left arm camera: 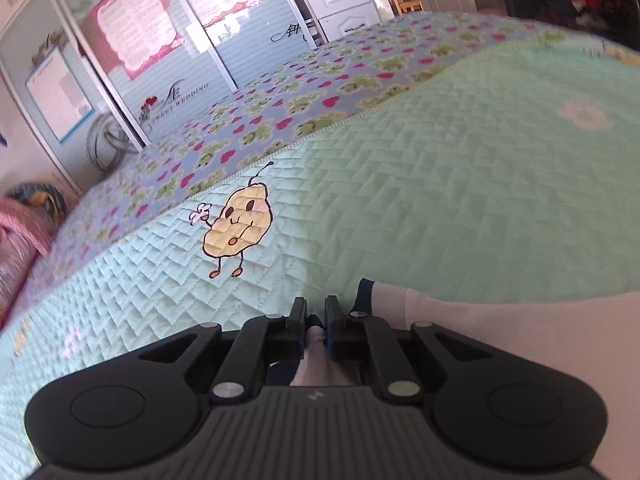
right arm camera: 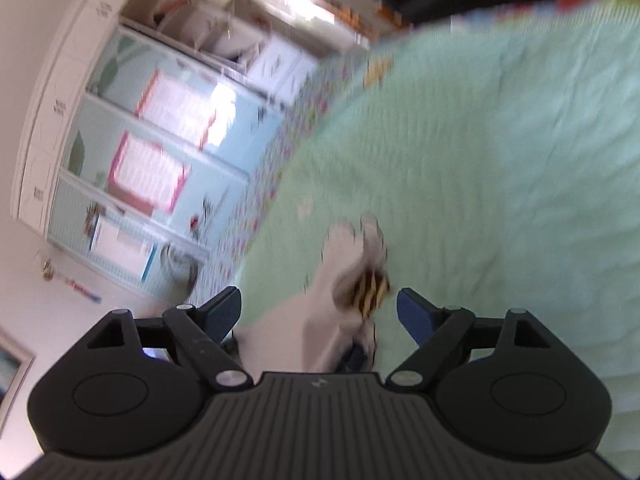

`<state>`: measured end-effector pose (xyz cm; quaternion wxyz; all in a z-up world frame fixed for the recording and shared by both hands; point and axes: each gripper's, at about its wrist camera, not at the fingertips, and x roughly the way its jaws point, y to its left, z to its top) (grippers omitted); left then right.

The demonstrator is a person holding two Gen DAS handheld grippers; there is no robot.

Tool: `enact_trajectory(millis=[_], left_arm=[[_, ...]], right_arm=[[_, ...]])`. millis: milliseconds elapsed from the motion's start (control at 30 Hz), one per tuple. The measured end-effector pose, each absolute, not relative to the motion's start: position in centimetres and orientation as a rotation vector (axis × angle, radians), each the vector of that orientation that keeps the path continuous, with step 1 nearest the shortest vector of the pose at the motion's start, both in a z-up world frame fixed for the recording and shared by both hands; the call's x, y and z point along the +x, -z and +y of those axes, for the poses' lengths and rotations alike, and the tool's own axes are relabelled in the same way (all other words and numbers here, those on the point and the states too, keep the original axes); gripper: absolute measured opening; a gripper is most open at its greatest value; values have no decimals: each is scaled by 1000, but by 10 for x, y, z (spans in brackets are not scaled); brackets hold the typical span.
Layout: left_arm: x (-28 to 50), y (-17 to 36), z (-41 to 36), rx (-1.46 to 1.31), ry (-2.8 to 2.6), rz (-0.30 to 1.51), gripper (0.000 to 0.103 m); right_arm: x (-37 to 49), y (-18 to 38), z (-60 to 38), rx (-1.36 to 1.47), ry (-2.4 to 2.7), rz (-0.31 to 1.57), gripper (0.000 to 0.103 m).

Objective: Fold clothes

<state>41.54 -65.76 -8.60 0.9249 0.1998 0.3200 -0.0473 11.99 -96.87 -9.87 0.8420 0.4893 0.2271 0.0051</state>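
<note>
Mint quilt [left arm camera: 440, 200], white navy-trimmed garment [left arm camera: 500, 332]

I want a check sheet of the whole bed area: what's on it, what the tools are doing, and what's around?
Surface: green quilted bedspread with a yellow cartoon figure, over a frog-and-heart blanket.
Job's things: white garment with dark trim lying on the bedspread.
Clutter: nothing seen on the bedspread; pink bundle at the far left edge.
Tools: left tool nearly closed, pinching white cloth; right tool wide open, blurred white cloth between its jaws, not gripped.
Cables: grey coiled hose or cable by the wardrobe.
Surroundings: sliding-door wardrobe with pink posters, white drawers.
</note>
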Motion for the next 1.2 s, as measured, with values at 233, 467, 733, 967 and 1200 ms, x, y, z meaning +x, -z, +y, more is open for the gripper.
enact_trajectory(millis=[233,467,733,967,1200], left_arm=[[391,38,-626,63,72,586,56],[343,27,-738,369,594,580,55],[312,44,-840,533,839,627,58],[308,70,-850,559,906,740,56],[303,61,-850,496,846,660,2]], right_arm=[[130,110,-949,968,15,502,86],[131,98,-939,770,-84,592,84],[136,102,-931,667,-61,630,44],[141,106,-917,604,-98,643,4],[125,89,-937,652,-48,551,3]])
